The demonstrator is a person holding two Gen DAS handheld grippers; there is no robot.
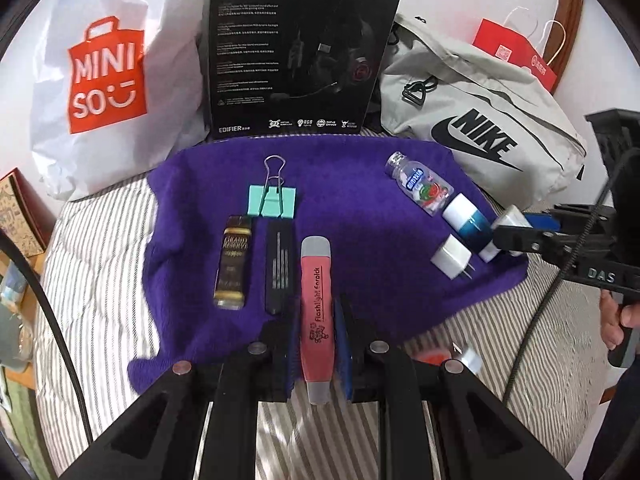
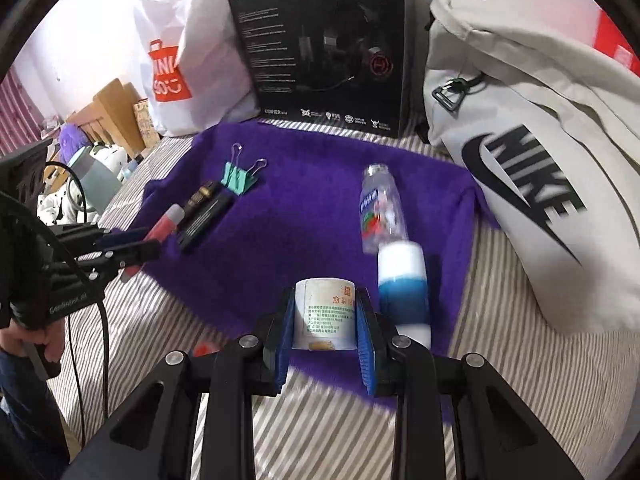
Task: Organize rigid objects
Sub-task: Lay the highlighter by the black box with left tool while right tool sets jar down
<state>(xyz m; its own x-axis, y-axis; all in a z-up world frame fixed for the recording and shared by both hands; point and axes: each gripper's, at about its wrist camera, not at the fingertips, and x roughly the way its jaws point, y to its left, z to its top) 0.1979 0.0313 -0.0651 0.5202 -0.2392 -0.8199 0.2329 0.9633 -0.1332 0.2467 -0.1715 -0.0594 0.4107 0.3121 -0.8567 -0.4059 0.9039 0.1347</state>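
My left hand-held gripper pinches the pink flashlight by its lower half, over the near edge of the purple towel on the striped bed. My right hand-held gripper is clamped on a white labelled roll, just beside the blue-and-white bottle. I judge the smooth, long flashlight could pivot between the pads and knock the dark case next to it; the roll could bump the bottle, which would roll on the soft cloth. Farther out lie a gold bar, a green binder clip, a clear bottle and a white charger.
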